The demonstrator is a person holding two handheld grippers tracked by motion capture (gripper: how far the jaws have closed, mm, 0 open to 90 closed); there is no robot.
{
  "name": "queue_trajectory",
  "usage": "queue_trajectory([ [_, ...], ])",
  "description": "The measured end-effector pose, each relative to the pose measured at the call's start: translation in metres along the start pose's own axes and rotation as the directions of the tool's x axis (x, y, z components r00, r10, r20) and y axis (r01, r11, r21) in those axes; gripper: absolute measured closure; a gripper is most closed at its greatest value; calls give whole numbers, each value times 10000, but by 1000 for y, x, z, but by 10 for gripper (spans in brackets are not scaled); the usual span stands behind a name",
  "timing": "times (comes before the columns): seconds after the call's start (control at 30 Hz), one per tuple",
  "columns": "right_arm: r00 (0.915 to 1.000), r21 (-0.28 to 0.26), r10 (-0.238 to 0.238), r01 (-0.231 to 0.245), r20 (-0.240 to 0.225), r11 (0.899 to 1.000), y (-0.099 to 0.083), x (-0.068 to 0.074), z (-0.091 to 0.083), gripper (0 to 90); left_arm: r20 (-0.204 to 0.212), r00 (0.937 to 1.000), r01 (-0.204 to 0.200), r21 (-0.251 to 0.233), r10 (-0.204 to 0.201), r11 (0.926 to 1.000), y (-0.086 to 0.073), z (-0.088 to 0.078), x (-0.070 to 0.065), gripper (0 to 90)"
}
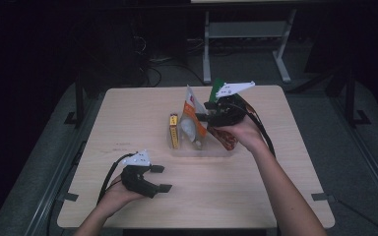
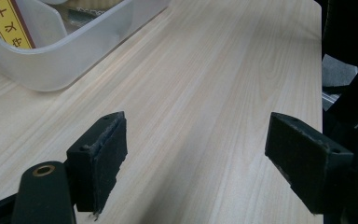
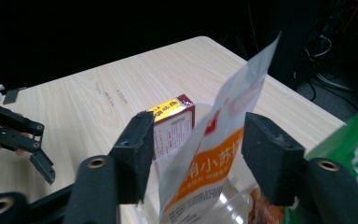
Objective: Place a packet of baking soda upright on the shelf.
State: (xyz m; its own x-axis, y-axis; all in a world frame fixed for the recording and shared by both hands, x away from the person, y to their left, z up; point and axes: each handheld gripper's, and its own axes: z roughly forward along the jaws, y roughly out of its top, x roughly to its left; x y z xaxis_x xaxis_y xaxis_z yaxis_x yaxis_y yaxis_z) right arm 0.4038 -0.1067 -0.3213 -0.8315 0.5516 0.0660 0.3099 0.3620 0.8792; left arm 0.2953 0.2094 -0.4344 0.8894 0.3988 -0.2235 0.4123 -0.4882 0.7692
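A clear plastic bin (image 1: 204,149) stands mid-table. In it stand an orange-and-white pouch (image 1: 192,115) and a yellow-and-maroon box (image 1: 174,130), both upright. My right gripper (image 1: 204,112) hovers over the bin from the right. In the right gripper view it (image 3: 196,149) is open, and the pouch (image 3: 214,163) stands between the jaws with a gap to the left pad. The box (image 3: 172,123) stands just behind. My left gripper (image 1: 161,178) rests open near the table's front left; in its own view (image 2: 196,154) there is bare wood between the pads.
A green packet (image 3: 354,154) and a reddish snack packet (image 1: 225,138) sit at the bin's right end, under my right hand. The bin's corner (image 2: 65,60) lies ahead and left of the left gripper. A metal table frame (image 1: 246,44) stands on the floor beyond.
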Motion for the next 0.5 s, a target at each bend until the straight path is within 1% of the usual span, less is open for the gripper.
queue_trajectory([
  [0.03,10000,11,16,-16,-20,10000,-1,1,-2,410,-1,10000,-6,10,6,10000,0,0,0,203],
  [0.07,10000,15,-35,35,-30,10000,-2,1,-4,402,11,10000,69,6,-69,10000,0,0,-1,203],
  [0.17,10000,153,-71,71,3,9999,-6,4,-9,383,-35,10000,8,1,-8,10000,0,1,-1,200],
  [0.2,9999,94,-91,90,56,9999,-8,6,-12,382,-52,10000,-41,42,41,10000,1,1,-1,200],
  [0.3,10000,-51,-26,26,16,10000,-13,10,-19,379,-46,9999,-116,71,117,9999,0,2,-1,200],
  [0.37,10000,-93,0,1,27,10000,-18,12,-23,379,-21,9999,-99,125,99,9999,0,3,-1,200],
  [0.47,10000,-95,-29,29,9,10000,-26,16,-28,376,-22,9999,-160,125,160,9998,0,3,-2,200],
  [0.5,10000,-94,-18,18,31,10000,-29,17,-29,370,-31,9998,-193,197,194,9996,0,3,-2,200],
])
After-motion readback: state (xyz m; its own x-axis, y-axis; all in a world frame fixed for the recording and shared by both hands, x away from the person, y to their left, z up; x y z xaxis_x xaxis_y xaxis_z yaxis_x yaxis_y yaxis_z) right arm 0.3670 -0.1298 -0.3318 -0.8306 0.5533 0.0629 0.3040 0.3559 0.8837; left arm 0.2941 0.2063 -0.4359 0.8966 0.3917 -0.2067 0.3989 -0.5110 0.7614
